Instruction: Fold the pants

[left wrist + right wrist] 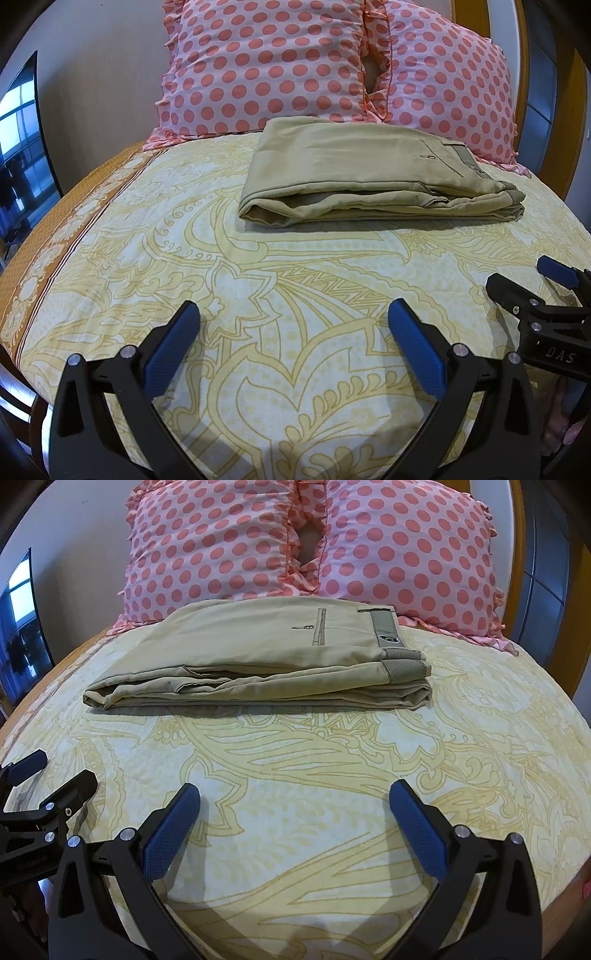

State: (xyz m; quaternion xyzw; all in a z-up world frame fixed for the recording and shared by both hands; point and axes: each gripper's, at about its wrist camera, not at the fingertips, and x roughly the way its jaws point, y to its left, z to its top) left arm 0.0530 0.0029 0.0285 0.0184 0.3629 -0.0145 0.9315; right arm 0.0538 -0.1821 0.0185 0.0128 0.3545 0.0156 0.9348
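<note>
Khaki pants (373, 173) lie folded in a flat stack on the bed, in front of the pillows; the right wrist view shows them (266, 664) with the waistband and back pocket at the right end. My left gripper (293, 314) is open and empty, well short of the pants over the bedsheet. My right gripper (295, 794) is open and empty too, equally far back. The right gripper shows at the right edge of the left wrist view (517, 284), and the left gripper shows at the left edge of the right wrist view (55, 771).
The bed has a yellow patterned sheet (280, 266) with an orange border on the left (66, 229). Two pink polka-dot pillows (266, 66) (450, 85) lean at the head. A wooden headboard (521, 74) stands behind; a dark screen (22, 147) is at left.
</note>
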